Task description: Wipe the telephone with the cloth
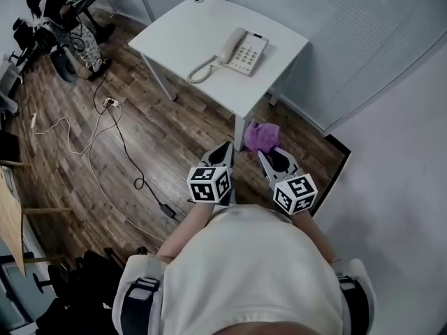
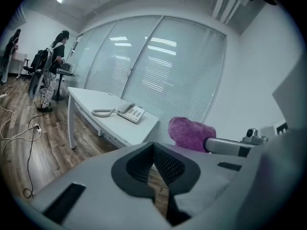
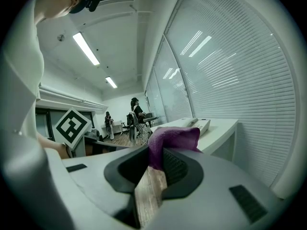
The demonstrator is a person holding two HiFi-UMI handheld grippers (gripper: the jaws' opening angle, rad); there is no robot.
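Note:
A cream telephone (image 1: 241, 51) with a coiled cord lies on the white table (image 1: 181, 30), ahead of both grippers; it also shows small in the left gripper view (image 2: 130, 112) and at the table edge in the right gripper view (image 3: 200, 124). My right gripper (image 1: 262, 152) is shut on a purple cloth (image 1: 262, 136), which bunches up from between its jaws (image 3: 170, 138). My left gripper (image 1: 228, 146) is shut with nothing in it, its tips meeting (image 2: 153, 145). Both are held over the wooden floor, short of the table's near corner. The cloth shows to the left gripper's right (image 2: 189, 132).
Glass walls with blinds (image 1: 363, 40) run behind the table. Cables and a power strip (image 1: 108, 103) lie on the wooden floor at the left. A person stands by a desk and chairs (image 1: 63, 26) at the far left. A white wall (image 1: 405, 187) is close at the right.

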